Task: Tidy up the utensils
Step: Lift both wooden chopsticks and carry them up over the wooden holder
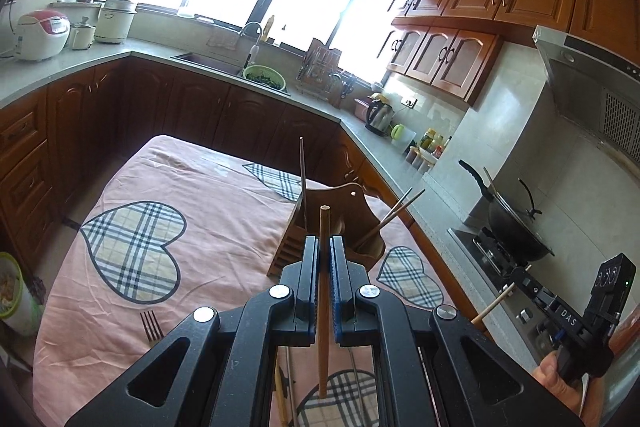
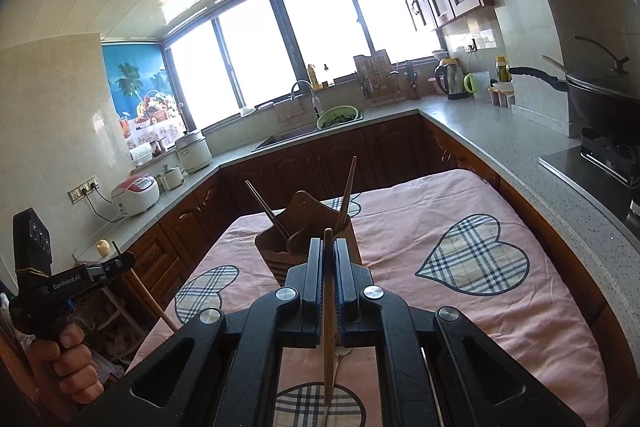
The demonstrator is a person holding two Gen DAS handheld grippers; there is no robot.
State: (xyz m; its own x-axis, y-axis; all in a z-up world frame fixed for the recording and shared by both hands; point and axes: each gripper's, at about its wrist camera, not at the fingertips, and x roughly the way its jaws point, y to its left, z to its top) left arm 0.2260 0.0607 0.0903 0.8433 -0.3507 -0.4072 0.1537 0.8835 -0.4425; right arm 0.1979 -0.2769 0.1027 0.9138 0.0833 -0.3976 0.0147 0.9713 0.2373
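A: Chopsticks — one pale wooden chopstick [image 1: 323, 291] clamped upright in the left gripper [image 1: 324, 247], another chopstick [image 2: 329, 311] pinched in the right gripper [image 2: 329, 251], both above the pink heart-print tablecloth [image 1: 192, 187].

B: Why held vertical?

A: Likely to drop tip-first into the brown wooden holder [image 1: 320, 227] just ahead, where slim dark sticks [image 1: 303, 175] already lean. A metal fork [image 1: 151, 325] lies flat on the cloth.

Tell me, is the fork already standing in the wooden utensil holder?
No, the fork lies flat on the pink tablecloth, to the left of the wooden utensil holder, which holds only chopsticks.
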